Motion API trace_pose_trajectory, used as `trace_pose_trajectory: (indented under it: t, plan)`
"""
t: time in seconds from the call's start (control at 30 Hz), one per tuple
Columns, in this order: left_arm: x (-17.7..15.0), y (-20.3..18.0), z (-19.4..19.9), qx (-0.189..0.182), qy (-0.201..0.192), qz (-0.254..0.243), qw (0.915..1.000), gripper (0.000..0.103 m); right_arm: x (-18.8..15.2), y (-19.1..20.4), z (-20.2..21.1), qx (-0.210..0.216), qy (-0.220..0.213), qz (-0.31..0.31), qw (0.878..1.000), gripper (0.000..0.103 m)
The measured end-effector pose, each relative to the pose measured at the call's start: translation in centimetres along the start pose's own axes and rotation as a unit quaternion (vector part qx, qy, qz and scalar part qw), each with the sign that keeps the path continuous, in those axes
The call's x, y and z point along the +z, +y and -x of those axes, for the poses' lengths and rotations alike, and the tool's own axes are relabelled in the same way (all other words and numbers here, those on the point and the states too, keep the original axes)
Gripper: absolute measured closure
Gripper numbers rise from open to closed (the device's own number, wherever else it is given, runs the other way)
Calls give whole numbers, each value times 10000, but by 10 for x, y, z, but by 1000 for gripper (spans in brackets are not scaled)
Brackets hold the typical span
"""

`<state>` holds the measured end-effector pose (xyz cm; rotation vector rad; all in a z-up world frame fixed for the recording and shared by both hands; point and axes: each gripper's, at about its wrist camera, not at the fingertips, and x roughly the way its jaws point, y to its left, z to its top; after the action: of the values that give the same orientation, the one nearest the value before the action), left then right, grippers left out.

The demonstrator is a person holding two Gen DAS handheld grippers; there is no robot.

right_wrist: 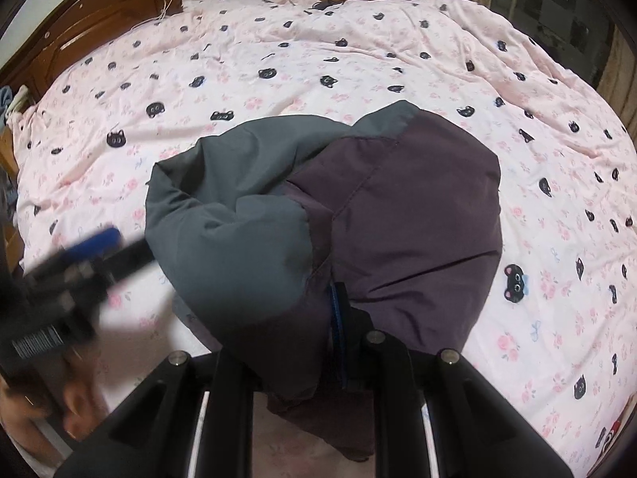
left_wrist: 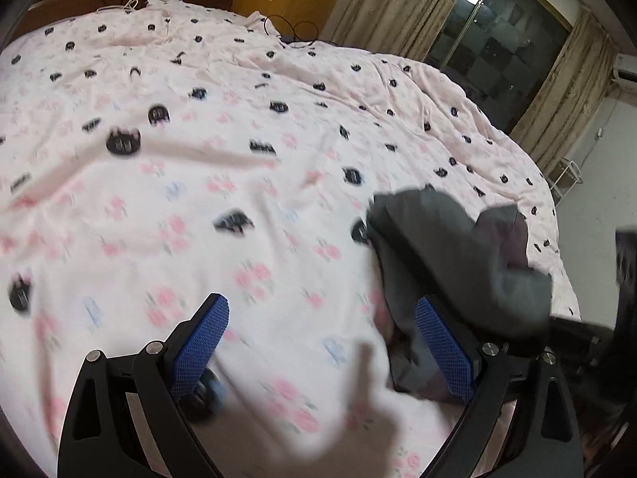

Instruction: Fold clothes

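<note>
1. Headboard (right_wrist: 79, 36): dark wood, at the far left edge of the bed.
2. Bed cover (left_wrist: 199, 199): pink, printed with flowers and black cat faces, spread over the whole bed.
3. Left hand-held gripper (left_wrist: 322, 342): blue-padded fingers (left_wrist: 201, 342) spread wide apart above the cover, nothing between them. The right-hand finger lies just beside the garment. This view is motion-blurred.
4. Garment (right_wrist: 338, 219): padded, grey and dark purple, bunched in a heap on the cover near the bed's near edge.
5. Right hand-held gripper (right_wrist: 338, 338): fingers pressed together, pinching the garment's near edge; purple fabric hangs below the pinch.
6. Curtains (left_wrist: 398, 4): beige, beside a dark window (left_wrist: 497, 40) beyond the bed.
</note>
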<state>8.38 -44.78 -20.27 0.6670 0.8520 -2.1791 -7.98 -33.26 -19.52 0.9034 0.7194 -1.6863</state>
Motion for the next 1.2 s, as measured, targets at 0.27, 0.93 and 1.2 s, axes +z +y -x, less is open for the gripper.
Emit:
trace_pose_trajectory:
  t: [0.27,0.93,1.2]
  plan:
    - [37,-28,-12,-392,252,-627,9969,9,-3,13,-6,-81,-16,186,9998,76]
    - [4,-32,-59,42,905,-959,9913,7,-26,23,27,472,-450,536,9964,39]
    - [0,-31,-58,126,898,-1085,9900,7,4,-45,72,1356,-1065,-600,9832,39]
